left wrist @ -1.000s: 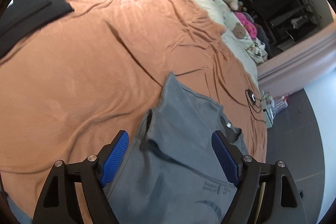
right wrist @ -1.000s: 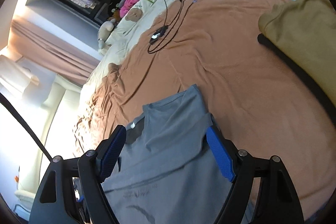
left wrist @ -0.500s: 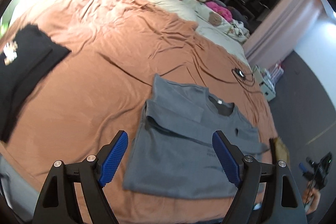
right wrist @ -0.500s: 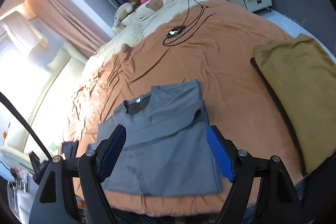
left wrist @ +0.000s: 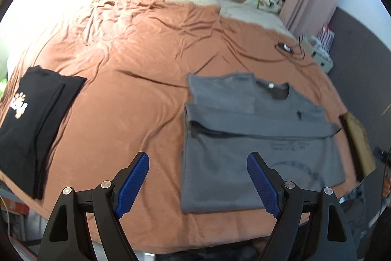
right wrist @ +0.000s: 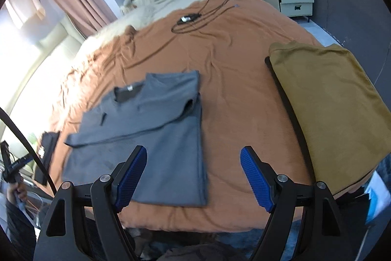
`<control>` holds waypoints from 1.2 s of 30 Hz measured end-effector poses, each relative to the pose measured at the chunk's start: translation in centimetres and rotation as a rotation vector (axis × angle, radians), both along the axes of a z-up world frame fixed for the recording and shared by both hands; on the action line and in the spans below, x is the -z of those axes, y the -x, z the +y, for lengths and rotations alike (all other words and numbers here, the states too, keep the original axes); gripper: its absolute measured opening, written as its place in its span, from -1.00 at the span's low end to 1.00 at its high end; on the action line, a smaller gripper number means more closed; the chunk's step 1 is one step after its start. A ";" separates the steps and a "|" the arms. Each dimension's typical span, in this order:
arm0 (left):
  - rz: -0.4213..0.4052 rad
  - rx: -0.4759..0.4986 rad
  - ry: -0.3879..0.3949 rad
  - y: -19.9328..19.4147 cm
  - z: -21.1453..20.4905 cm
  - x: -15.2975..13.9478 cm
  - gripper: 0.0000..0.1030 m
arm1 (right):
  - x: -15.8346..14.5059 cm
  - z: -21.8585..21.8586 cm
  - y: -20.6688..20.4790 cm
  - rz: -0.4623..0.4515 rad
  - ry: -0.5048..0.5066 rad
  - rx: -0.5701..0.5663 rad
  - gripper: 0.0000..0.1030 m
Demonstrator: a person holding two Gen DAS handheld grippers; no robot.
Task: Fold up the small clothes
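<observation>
My left claw [left wrist: 198, 175] and right claw [right wrist: 194, 174] both hang wide open and empty above the bed [left wrist: 136, 70], where the grey T-shirt [left wrist: 254, 138] lies partly folded near the bed's front edge, between a black garment [left wrist: 36, 119] and a mustard one [right wrist: 330, 102].

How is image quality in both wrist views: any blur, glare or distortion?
Left wrist: fisheye bends the bed; grey shirt slightly motion-blurred; top-left corner washed out. Right wrist: window glare blows out the left edge; grey shirt soft; ochre garment sharper. Dark vignette rings both.
</observation>
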State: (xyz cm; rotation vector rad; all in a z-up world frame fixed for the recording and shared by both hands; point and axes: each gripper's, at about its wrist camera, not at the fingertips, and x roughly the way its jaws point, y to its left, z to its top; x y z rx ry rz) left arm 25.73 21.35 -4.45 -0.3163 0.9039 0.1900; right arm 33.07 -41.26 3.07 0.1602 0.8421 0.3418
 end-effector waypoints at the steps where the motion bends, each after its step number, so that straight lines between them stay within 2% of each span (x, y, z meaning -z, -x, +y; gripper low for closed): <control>1: 0.010 0.010 -0.015 -0.4 -0.1 0.5 0.62 | 0.1 0.6 -0.4 -0.001 0.014 -0.009 0.51; 7: 0.066 0.061 -0.070 -3.2 -0.7 3.2 0.62 | 1.7 3.6 -3.0 0.023 0.082 -0.054 0.51; 16: 0.181 0.098 -0.096 -7.0 -1.4 7.9 0.62 | 4.9 7.0 -7.7 0.070 0.156 -0.108 0.51; 23: 0.279 0.107 -0.148 -9.3 -1.4 11.7 0.62 | 8.3 9.9 -11.5 0.120 0.269 -0.158 0.51; 30: 0.360 0.123 -0.211 -11.2 -1.0 14.6 0.63 | 11.3 13.3 -13.9 0.127 0.371 -0.208 0.51; 36: 0.363 0.133 -0.248 -12.7 -0.8 15.2 0.82 | 13.5 14.9 -15.8 0.137 0.427 -0.224 0.51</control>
